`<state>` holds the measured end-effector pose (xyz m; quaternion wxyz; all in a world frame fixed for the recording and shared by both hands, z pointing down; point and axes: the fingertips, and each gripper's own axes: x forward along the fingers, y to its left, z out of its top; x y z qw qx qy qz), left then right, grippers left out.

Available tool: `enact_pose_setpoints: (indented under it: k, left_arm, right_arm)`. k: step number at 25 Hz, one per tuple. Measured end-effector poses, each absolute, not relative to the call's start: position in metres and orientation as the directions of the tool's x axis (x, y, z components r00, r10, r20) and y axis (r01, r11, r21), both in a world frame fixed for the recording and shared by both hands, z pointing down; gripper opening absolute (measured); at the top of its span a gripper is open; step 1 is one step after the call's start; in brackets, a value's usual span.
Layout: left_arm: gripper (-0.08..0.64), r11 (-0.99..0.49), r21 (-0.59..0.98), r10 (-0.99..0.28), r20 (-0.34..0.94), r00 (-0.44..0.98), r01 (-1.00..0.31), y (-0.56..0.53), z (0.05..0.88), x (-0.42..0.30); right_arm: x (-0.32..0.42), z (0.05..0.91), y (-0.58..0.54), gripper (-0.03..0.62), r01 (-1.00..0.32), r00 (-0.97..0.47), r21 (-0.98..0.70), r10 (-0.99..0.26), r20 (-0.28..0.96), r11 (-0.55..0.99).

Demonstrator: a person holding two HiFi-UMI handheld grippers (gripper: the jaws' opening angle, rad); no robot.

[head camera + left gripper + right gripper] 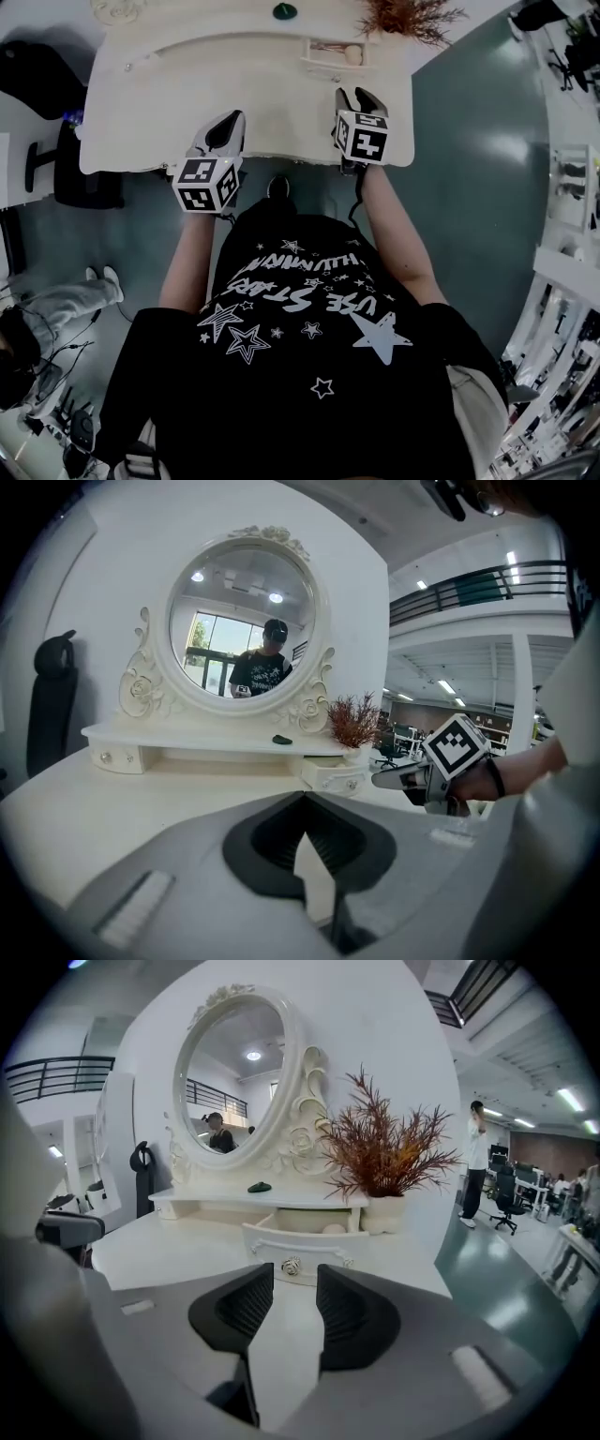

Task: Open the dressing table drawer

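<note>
While the right claw sits open and empty, the drawer is already pulled out just ahead of it, knob lined up with the gap. Meanwhile the left claw is closed on nothing, drawer ahead, slightly right.

The white dressing table held a round mirror at its back edge, a small dark-green object below it, and a potted dried plant at the back right corner beside an open drawer.
</note>
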<state>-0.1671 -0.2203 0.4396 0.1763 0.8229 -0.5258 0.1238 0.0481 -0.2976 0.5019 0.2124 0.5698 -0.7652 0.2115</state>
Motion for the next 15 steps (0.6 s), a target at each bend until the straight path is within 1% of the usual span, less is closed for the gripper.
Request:
enact_pose_setpoints:
  k: [5,8,13,15]
  left_arm:
    - [0.0,-0.356,0.153,-0.845,0.37,0.387,-0.922,-0.195,0.433,-0.155]
    - [0.0,-0.339,0.149,-0.857,0.359,0.37,-0.929,-0.174,0.427,-0.141]
    - [0.0,-0.308,0.151,-0.868,0.359,0.343,-0.939,-0.128,0.43,-0.12]
    - [0.0,-0.293,0.156,-0.872,0.361,0.33,-0.943,-0.109,0.433,-0.113]
  right_arm:
    - [0.062,0.484,-0.275,0.158,-0.953,-0.291,-0.088,-0.794,0.533,0.29]
    - [0.075,0.475,-0.256,0.126,-0.946,-0.313,-0.093,-0.798,0.515,0.31]
    - [0.096,0.463,-0.216,0.028,-0.937,-0.34,-0.103,-0.807,0.482,0.334]
    - [0.103,0.459,-0.2,0.028,-0.931,-0.359,-0.114,-0.807,0.468,0.348]
